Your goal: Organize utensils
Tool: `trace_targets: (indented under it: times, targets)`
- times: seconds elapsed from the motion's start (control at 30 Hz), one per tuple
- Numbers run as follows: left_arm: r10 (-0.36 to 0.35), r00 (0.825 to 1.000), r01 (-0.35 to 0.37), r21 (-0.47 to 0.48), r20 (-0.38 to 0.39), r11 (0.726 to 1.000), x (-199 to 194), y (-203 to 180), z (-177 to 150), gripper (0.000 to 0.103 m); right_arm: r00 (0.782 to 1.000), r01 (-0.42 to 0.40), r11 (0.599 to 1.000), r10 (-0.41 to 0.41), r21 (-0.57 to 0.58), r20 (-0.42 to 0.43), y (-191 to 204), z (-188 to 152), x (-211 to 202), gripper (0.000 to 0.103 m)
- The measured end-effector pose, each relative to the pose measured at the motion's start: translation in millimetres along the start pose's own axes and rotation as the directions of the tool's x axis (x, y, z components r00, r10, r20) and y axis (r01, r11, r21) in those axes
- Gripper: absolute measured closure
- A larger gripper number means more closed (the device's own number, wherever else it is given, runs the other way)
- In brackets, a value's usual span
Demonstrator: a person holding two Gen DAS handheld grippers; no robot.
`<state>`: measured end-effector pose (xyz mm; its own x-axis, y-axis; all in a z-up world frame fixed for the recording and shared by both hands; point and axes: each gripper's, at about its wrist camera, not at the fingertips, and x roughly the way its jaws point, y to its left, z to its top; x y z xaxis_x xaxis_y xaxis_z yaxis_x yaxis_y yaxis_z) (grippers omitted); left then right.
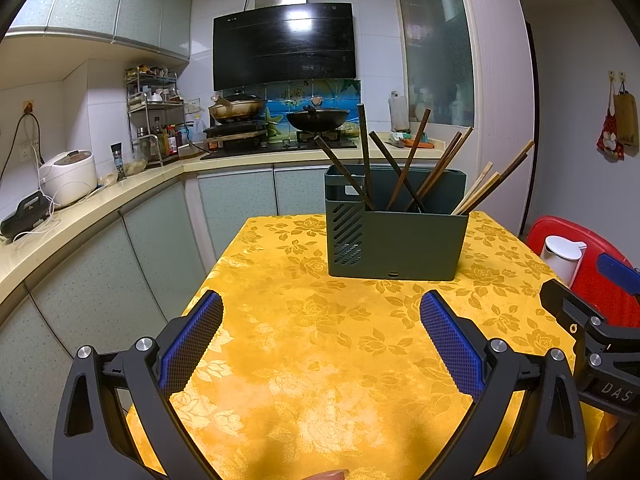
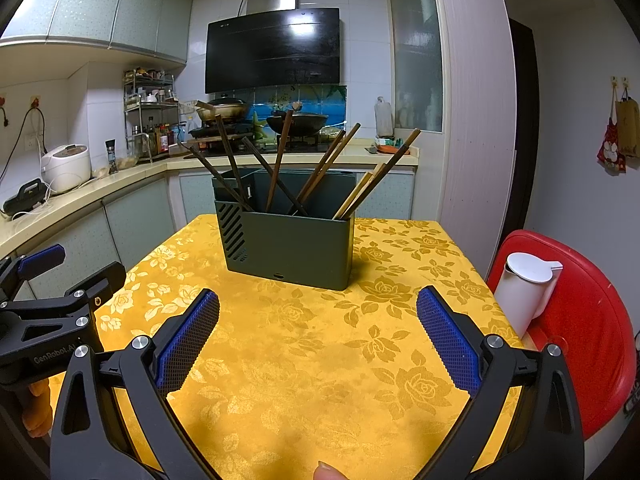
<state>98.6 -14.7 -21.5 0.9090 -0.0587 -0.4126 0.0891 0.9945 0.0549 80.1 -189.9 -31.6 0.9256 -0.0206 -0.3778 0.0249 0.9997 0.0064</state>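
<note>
Left wrist view: left gripper (image 1: 320,320) spread wide at lower frame, empty, above yellow floral tablecloth (image 1: 280,360). Green utensil holder (image 1: 396,240) upright at centre right, chopsticks (image 1: 412,160) fanned inside.

Right wrist view: right gripper (image 2: 318,314) likewise agape, holding nothing. Holder (image 2: 292,248) at centre; white kettle (image 2: 524,292) on red stool (image 2: 592,320) at right edge.

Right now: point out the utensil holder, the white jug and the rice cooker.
utensil holder (image 2: 296,246), right wrist view, plain front wall.
white jug (image 2: 520,300), right wrist view, side of body.
rice cooker (image 1: 68,178), left wrist view, front of body.
</note>
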Motion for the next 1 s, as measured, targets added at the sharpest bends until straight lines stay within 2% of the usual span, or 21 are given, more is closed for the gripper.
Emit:
trace_targets:
  times: [0.33,0.67,1.0]
  targets:
    - [-0.025,1.000,0.025,-0.017,-0.008,1.000,0,2,3,0.008,1.000,0.000,1.000,0.000,0.000,-0.001,-2,2,1,0.007]
    - [-0.022,0.998,0.022,0.006,0.061,1.000,-5,0,0,0.008,1.000,0.001,1.000,-0.001,0.007,-0.014,0,-8,3,0.007]
    - [-0.018,1.000,0.017,-0.026,-0.013,1.000,8,5,-2,0.008,1.000,-0.003,1.000,0.003,0.017,-0.021,-3,-8,3,0.007]
